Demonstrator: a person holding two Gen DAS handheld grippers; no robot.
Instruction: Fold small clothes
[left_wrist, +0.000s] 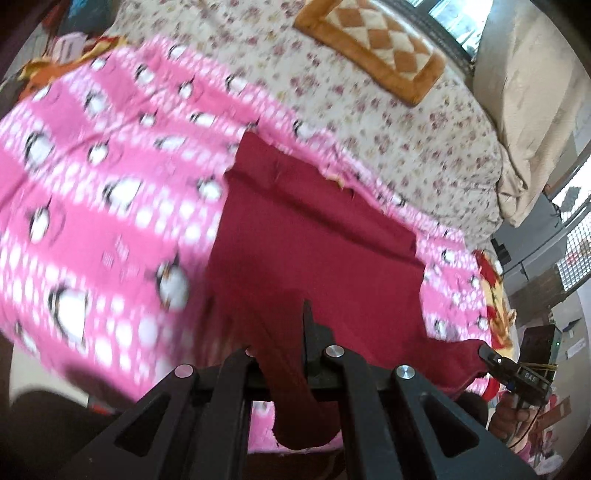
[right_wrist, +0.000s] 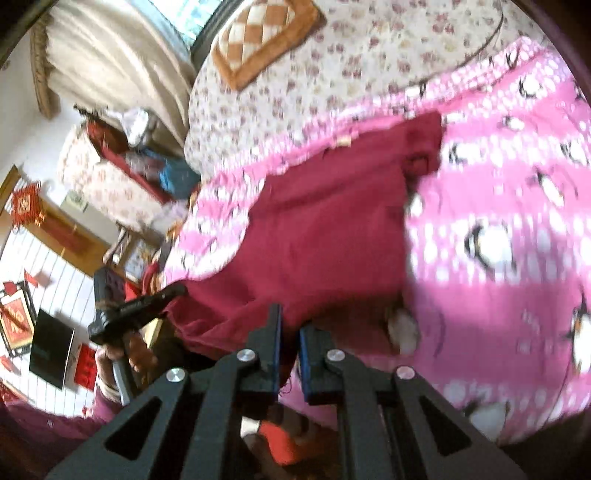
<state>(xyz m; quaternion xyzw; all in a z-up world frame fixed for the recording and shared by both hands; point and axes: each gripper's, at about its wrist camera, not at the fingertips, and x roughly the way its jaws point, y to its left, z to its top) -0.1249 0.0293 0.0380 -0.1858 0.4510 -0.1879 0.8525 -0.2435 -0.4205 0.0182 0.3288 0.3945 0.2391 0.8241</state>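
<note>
**Both tongs clamped on the red garment over the pink blanket**

Your left tongs (left_wrist: 295, 332) are pinched tight on the near edge of the dark red garment (left_wrist: 314, 229), a fold of it hanging down between the fingers. Your right tongs (right_wrist: 290, 332) are closed narrow on the same edge, the cloth caught between the blue pads (right_wrist: 303, 354). The garment slopes from both tongs down onto the pink penguin blanket (left_wrist: 110, 184), its far end lying flat on that blanket. Beyond the blanket lies a floral bedsheet (left_wrist: 406, 140), and on it, well apart from the blanket, a brown checked cushion (left_wrist: 373, 44). Both views are blurred.
</note>
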